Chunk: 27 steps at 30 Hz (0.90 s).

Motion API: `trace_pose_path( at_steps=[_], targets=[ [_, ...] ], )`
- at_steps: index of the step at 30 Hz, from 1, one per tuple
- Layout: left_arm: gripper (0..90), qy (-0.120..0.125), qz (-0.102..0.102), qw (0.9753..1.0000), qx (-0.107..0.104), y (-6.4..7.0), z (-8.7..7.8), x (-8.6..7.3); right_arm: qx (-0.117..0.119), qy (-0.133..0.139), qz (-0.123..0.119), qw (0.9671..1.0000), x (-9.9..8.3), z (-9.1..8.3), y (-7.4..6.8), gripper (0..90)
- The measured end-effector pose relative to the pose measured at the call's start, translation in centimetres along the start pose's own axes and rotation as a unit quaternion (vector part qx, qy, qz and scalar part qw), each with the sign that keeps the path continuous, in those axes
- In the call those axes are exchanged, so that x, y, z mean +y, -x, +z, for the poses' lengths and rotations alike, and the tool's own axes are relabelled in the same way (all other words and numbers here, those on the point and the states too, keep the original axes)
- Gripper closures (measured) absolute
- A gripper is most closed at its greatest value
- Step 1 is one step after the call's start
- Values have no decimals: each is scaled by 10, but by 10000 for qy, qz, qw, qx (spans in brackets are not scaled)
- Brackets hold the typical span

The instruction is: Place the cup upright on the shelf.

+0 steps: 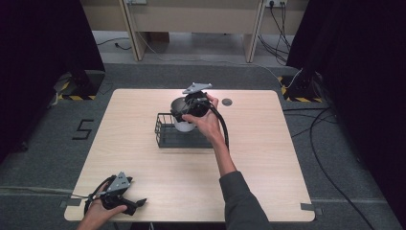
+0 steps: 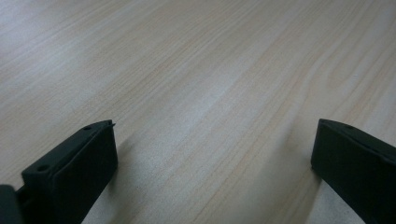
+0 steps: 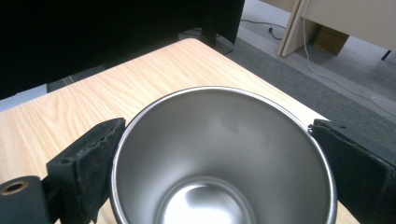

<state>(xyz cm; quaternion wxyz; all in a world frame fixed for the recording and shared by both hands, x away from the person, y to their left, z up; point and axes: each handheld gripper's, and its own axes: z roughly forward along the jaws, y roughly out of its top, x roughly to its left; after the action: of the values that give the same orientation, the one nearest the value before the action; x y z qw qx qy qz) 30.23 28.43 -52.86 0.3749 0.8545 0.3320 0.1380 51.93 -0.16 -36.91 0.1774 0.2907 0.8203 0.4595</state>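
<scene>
Cup [image 3: 224, 154] — between right gripper [image 3: 217, 154] jaws

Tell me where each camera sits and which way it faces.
High view: above the person's side, looking forward and down on the table; forearms, both claws.
Left gripper view: rides the left claw, jaws apart over bare wood.
Right gripper view: rides the right claw, jaws around the steel cup.
Shared: the cup over the wire basket.
</scene>
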Motion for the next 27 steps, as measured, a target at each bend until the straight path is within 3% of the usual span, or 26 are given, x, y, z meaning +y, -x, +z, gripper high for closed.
trace_pose_path(
  at_steps=[13,27],
  targets=[
    [0,2,-1,10000,-3,0,0,0,21,-69,257,9996,-10,9,4,63],
    [0,3,-1,10000,-4,0,0,0,-48,-363,158,9992,-22,21,4,60]
  ],
)
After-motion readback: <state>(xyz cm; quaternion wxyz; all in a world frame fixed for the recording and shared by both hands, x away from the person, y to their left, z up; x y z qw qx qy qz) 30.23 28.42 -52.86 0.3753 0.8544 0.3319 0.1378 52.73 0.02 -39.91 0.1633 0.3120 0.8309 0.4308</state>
